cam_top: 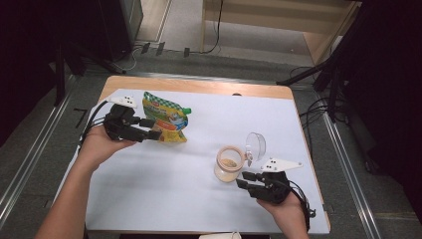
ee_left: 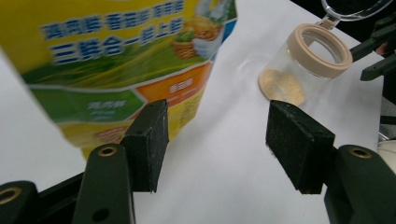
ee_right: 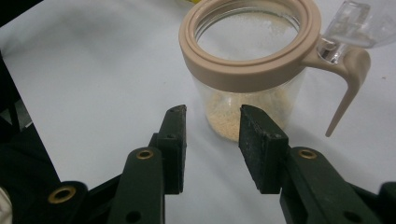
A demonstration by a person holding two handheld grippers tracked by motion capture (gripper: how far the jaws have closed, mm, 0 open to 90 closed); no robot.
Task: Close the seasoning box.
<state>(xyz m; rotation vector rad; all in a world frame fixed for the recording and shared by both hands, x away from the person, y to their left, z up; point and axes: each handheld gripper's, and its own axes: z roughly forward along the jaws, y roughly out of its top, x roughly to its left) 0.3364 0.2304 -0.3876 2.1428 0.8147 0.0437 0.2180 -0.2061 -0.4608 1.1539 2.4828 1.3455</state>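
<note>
Right gripper (ee_right: 210, 119), held low at the near right of the white table (cam_top: 199, 199), stands with its jaws partly apart and nothing between them; the jar (ee_right: 247, 70) sits just beyond its tips, apart from both pads, with its beige ring-shaped collar uncovered and its clear hinged lid (ee_right: 355, 23) swung back to the gripper's right. A shallow layer of pale granules (ee_right: 233, 121) lies at the jar's bottom. Left gripper (ee_left: 217, 135), well apart across the table, has its jaws wide, and the yellow-and-green pouch (ee_left: 116, 70) stands just ahead of its left jaw; whether that pad touches the pouch cannot be told from the left gripper view, and in the high view the pouch (cam_top: 165, 118) stands at the tips of the left gripper (cam_top: 149, 133), grip uncertain. Judged step: the jar is opened and ready to be filled, and the pouch is about to be brought over. Next move probably calls for a firm hold on the pouch, carriage to the jar, and a steadying grip on the jar's wall before tipping, lest the light jar slide or topple.
</note>
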